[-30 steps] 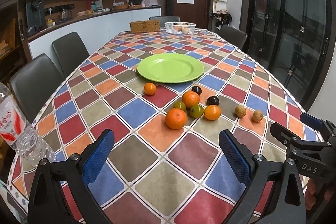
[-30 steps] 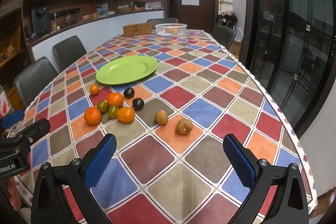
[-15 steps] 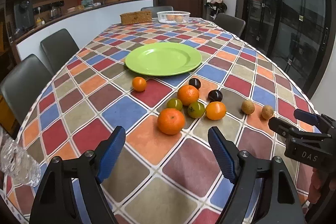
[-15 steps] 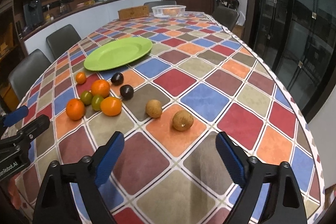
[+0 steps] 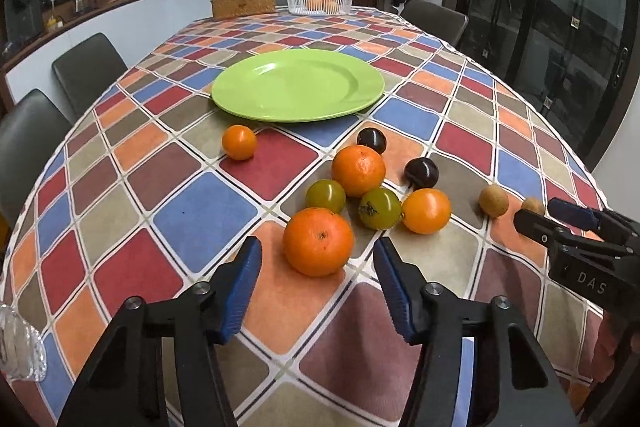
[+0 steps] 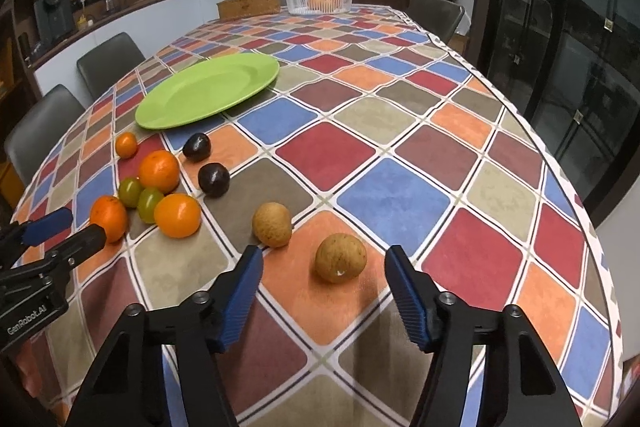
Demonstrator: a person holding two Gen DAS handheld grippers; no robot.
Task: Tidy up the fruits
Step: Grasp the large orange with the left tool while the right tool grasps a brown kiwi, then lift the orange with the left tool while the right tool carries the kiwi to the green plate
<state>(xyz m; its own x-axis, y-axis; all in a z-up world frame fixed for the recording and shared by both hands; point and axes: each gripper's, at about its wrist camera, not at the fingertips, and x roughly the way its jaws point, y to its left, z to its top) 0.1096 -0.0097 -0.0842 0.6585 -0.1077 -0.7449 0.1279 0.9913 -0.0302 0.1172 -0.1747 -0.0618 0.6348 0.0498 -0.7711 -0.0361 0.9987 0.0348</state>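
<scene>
Holding both tools low over the checkered surface (image 5: 132, 183), you have each one spread wide with nothing between its blue pads. Your left tool (image 5: 318, 281) sits just short of the nearest large orange (image 5: 318, 241), which lies between the lines of its fingertips but touches neither. Behind that orange are two green fruits (image 5: 326, 195) side by side, a second large orange (image 5: 359, 170), a smooth orange fruit (image 5: 426, 211), two dark plums (image 5: 421, 172) and, apart on the left, a small orange (image 5: 239, 142). The green plate (image 5: 298, 89) lies beyond them, bare.

Your right tool (image 6: 324, 273) faces the two brown fruits: the nearer brown fruit (image 6: 340, 257) rests on an orange square between the open fingers, clear of both, and the other brown fruit (image 6: 272, 224) lies just past the left fingertip (image 6: 246, 279). A white basket (image 6: 319, 1) stands at the far end of the surface.
</scene>
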